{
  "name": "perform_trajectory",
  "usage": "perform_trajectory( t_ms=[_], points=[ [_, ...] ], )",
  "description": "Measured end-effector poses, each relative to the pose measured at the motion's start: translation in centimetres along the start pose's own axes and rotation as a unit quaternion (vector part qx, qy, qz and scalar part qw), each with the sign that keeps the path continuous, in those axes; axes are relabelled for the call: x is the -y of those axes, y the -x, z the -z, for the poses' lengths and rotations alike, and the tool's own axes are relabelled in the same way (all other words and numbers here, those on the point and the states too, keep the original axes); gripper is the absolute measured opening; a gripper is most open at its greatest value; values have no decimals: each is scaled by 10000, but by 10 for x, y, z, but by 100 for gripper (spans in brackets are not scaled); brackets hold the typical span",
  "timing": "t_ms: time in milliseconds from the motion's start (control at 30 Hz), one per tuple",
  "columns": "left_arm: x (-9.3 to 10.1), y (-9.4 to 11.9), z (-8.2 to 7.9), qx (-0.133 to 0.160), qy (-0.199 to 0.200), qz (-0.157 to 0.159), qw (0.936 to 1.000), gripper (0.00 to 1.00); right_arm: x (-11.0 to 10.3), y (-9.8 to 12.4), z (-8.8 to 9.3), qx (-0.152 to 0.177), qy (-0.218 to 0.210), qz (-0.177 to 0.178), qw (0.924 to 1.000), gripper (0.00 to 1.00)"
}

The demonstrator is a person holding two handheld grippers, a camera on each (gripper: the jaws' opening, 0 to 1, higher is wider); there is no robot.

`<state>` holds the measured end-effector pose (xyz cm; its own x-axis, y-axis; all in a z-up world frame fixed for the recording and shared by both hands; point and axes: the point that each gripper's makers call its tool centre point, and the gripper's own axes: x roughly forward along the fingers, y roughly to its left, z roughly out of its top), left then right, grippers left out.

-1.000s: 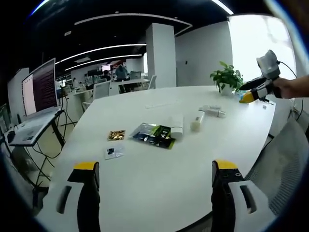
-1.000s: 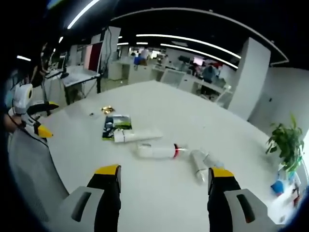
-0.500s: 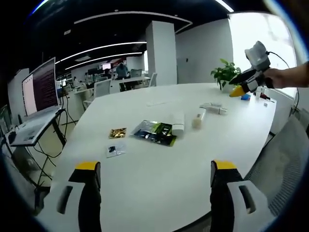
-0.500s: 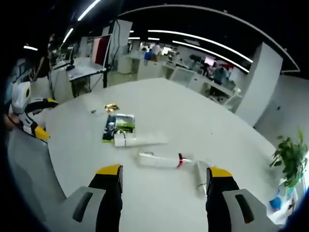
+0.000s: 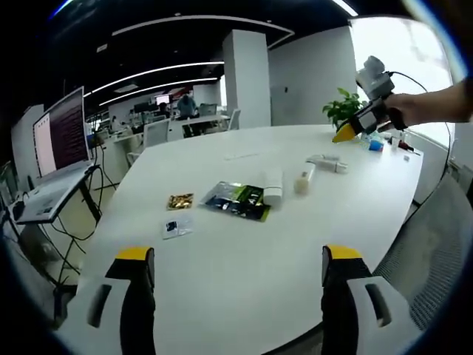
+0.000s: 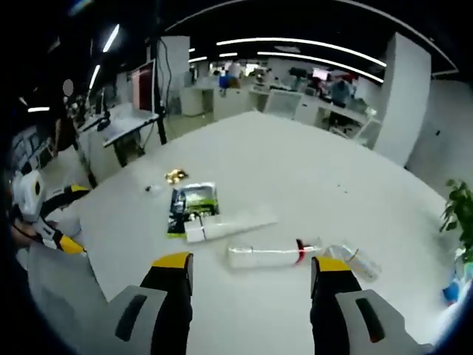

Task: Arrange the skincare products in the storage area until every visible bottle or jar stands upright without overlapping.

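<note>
Several skincare products lie flat on the white table (image 5: 244, 274): a white tube (image 5: 273, 188), a small bottle (image 5: 301, 183) and a pale tube (image 5: 325, 164). In the right gripper view they are the white tube (image 6: 229, 224), a white bottle with a red band (image 6: 270, 255) and a clear bottle (image 6: 356, 259). My left gripper (image 5: 236, 255) is open over the near edge, far from them. My right gripper (image 6: 251, 263) is open in the air just short of the red-banded bottle. It shows in the left gripper view as a raised gripper (image 5: 362, 117) in a hand.
A green and black packet (image 5: 236, 202) lies beside the white tube, with a gold packet (image 5: 179, 201) and a small sachet (image 5: 174, 228) to its left. A potted plant (image 5: 344, 111) stands at the far edge. A laptop (image 5: 59, 140) sits on a side stand.
The right gripper has risen and moved inward over the table, nearer the lying bottles. The left gripper has stayed put. No product has moved.
</note>
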<state>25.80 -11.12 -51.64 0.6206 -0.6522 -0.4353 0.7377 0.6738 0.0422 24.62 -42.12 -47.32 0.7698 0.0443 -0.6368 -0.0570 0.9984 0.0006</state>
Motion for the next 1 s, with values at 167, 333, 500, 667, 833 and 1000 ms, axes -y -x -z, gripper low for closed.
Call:
perform_trajectory(
  t_ms=[167,333,500,667,833,1000],
  points=[
    [-1,0,2,-30,14,7,10000,86,-5,-13,-4,-101,-33,-61,9999,67],
    [-1,-1,4,-70,-4,13,10000,85,-9,-26,-8,-189,-242,-135,9994,66],
    [0,0,4,-86,14,22,10000,84,-18,-36,-8,-309,-343,-190,9988,65],
    [0,0,4,-85,34,22,10000,84,-23,-45,-6,-399,-480,-225,9978,64],
    [1,-1,6,-132,-1,78,9999,83,-28,-61,-12,-519,-1170,-303,9913,63],
    [0,0,4,-78,93,56,9999,83,-21,-80,-13,-684,-1314,-189,9888,62]
  ],
)
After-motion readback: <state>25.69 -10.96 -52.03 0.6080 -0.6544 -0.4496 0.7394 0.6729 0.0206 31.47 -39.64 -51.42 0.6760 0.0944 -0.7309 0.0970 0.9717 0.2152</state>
